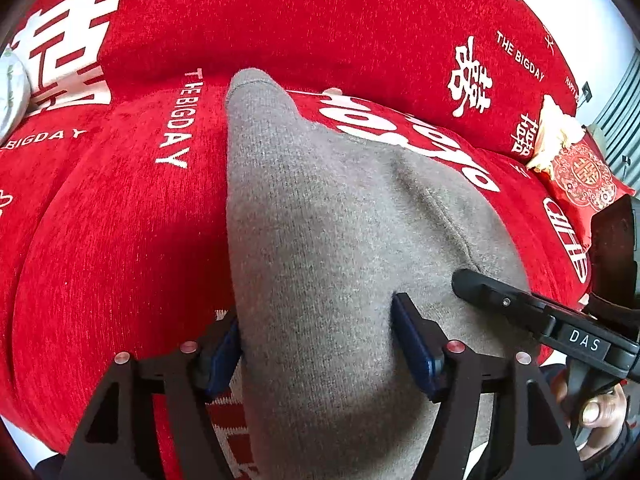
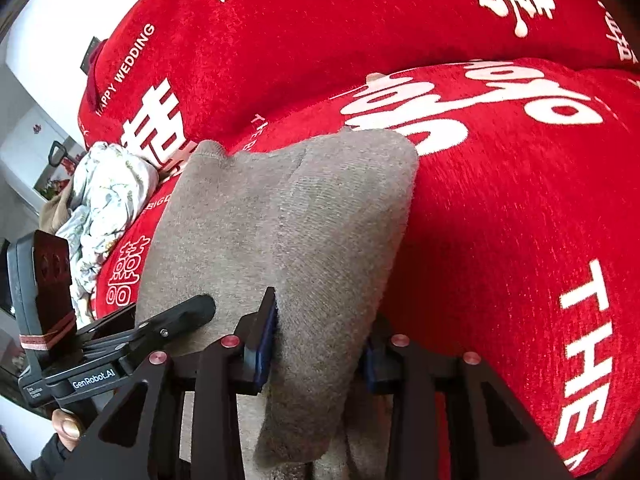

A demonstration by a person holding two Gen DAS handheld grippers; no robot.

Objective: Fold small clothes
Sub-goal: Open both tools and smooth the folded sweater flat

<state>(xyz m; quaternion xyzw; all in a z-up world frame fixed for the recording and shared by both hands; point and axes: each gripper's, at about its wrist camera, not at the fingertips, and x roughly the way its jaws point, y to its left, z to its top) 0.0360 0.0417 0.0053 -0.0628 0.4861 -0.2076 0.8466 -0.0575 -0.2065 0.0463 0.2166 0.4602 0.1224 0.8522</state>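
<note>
We see "THE BIGDAY" on the red sofa cover (image 1: pixel 120 220), left gripper (image 1: pixel 320 344) spread around the grey knit (image 1: pixel 320 220), right gripper (image 2: pixel 320 344) seemingly pinching it.

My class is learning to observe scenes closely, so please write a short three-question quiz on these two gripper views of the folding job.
1. True or false: the grey garment lies on a blue sheet.
2. Which words are printed on the red cover? A THE BIGDAY, B GOOD LUCK, C WELCOME HOME.
3. What lies crumpled beyond the garment in the right wrist view?
Key: 1 false; 2 A; 3 a white floral cloth.
</note>
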